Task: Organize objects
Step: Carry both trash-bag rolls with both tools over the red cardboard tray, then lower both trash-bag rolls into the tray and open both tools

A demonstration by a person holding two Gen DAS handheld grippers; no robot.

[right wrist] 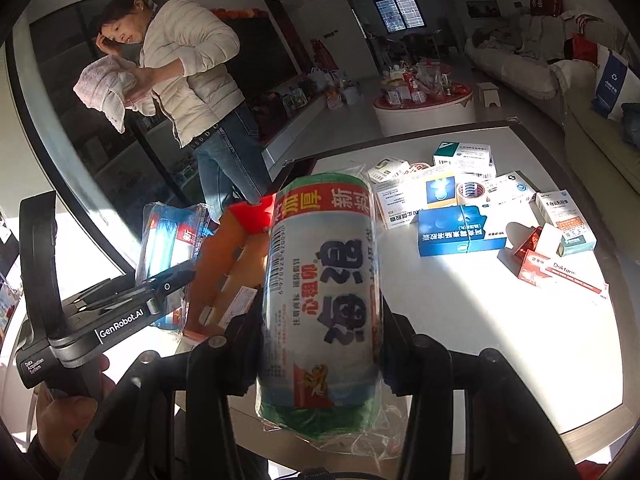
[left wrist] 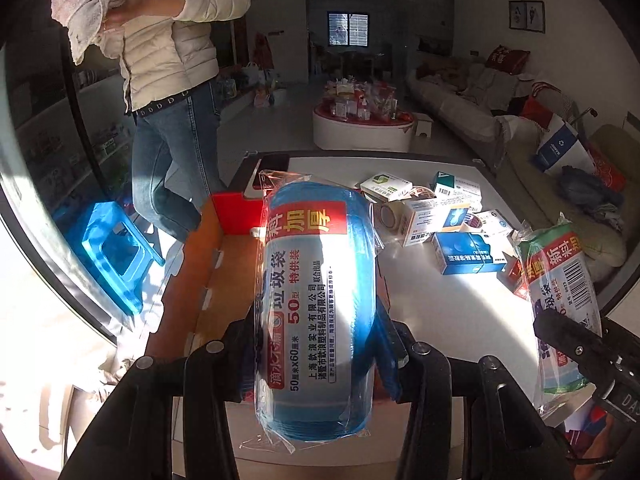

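A blue roll of rubbish bags (left wrist: 316, 280) in clear wrap sits lengthwise between the fingers of my left gripper (left wrist: 318, 320), which is shut on it. It hangs over an open orange cardboard box (left wrist: 216, 280) with a red flap at the table's left edge. My right gripper (right wrist: 322, 312) is shut on a green roll of rubbish bags (right wrist: 320, 280), held above the white table (right wrist: 480, 320) just right of the box (right wrist: 224, 264). The left wrist view shows the green roll (left wrist: 560, 276) at far right. In the right wrist view the left gripper (right wrist: 172, 276) and blue roll (right wrist: 172, 232) are at left.
Several medicine boxes (right wrist: 460, 232) and a tape roll (right wrist: 470, 191) lie scattered on the far half of the table. A person (left wrist: 168, 60) holding a towel stands beyond the table's left corner, beside a blue stool (left wrist: 116, 252). A sofa (left wrist: 460, 104) and a round coffee table (left wrist: 360, 128) stand further back.
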